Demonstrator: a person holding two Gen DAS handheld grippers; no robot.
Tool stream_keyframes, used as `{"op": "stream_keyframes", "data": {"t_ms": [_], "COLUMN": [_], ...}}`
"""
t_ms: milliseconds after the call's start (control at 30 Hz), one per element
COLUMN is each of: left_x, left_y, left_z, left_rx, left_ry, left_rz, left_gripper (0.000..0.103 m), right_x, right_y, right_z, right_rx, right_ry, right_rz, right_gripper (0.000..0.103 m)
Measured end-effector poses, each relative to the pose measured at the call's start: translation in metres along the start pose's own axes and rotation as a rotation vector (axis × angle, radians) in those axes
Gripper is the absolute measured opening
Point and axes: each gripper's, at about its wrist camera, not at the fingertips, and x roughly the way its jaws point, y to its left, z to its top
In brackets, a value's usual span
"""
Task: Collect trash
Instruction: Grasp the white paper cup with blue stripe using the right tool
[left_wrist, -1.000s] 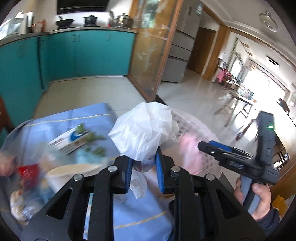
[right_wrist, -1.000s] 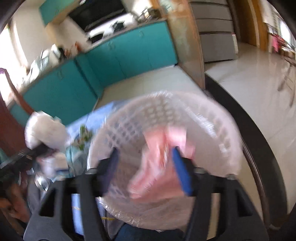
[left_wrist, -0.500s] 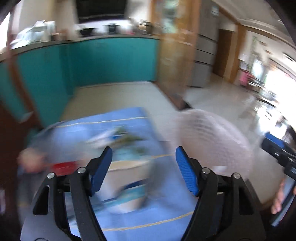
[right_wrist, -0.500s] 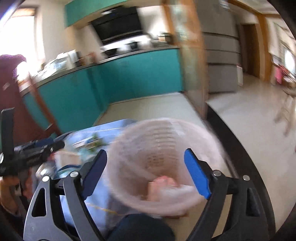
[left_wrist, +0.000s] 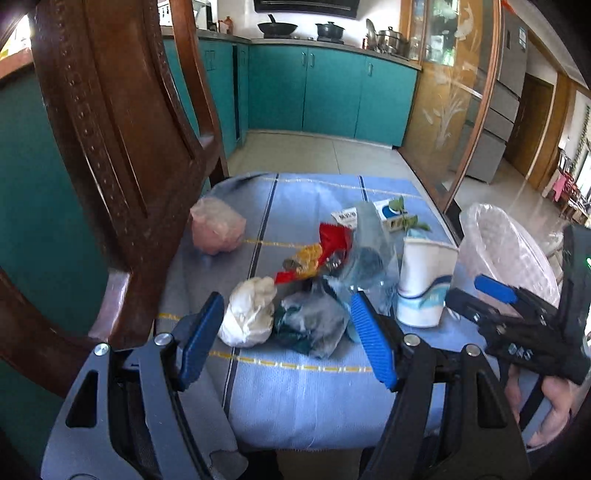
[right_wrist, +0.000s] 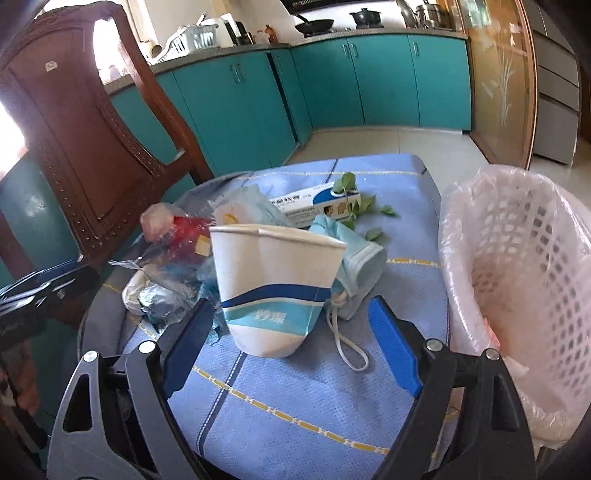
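Trash lies on a blue tablecloth (left_wrist: 295, 384). My left gripper (left_wrist: 288, 339) is open and empty, just in front of a crumpled white wad (left_wrist: 249, 314) and a grey-green wrapper (left_wrist: 314, 321). Behind them lie a red and yellow snack wrapper (left_wrist: 317, 254), a clear plastic bag (left_wrist: 369, 254) and a pink bag (left_wrist: 216, 230). My right gripper (right_wrist: 291, 347) is open and empty, its fingers on either side of a white and blue paper cup (right_wrist: 275, 288), apart from it. A light blue face mask (right_wrist: 360, 269) lies behind the cup. The lined white basket (right_wrist: 517, 280) stands at the right.
A dark wooden chair (left_wrist: 122, 155) stands close at the left of the table. A blue and white box (right_wrist: 314, 205) with green leaves (right_wrist: 354, 206) lies at the far side. Teal kitchen cabinets (left_wrist: 325, 96) and tiled floor lie beyond.
My left gripper let go of the white bag and swung left from the basket to the trash pile. My right gripper opened, dropped the pink trash in the basket and moved to the cup.
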Motion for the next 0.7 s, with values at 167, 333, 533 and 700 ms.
{"op": "stream_keyframes", "data": {"t_ms": [167, 333, 533, 700], "left_x": [-0.005, -0.016, -0.021, -0.020], "left_y": [0.006, 0.011, 0.018, 0.016], "left_z": [-0.005, -0.010, -0.014, -0.018], "left_rx": [-0.010, 0.018, 0.046, 0.094], "left_ry": [-0.001, -0.030, -0.040, -0.031], "left_rz": [-0.057, -0.086, -0.147, -0.193], "left_gripper": [0.077, 0.080, 0.081, 0.083], "right_x": [0.010, 0.019, 0.032, 0.038], "right_y": [0.004, 0.018, 0.030, 0.037], "right_z": [0.011, 0.017, 0.016, 0.016], "right_rx": [-0.019, -0.058, -0.101, -0.095], "right_ry": [0.012, 0.020, 0.058, 0.078], "right_rz": [-0.062, -0.098, -0.156, -0.180], "right_gripper": [0.089, 0.091, 0.091, 0.091]}}
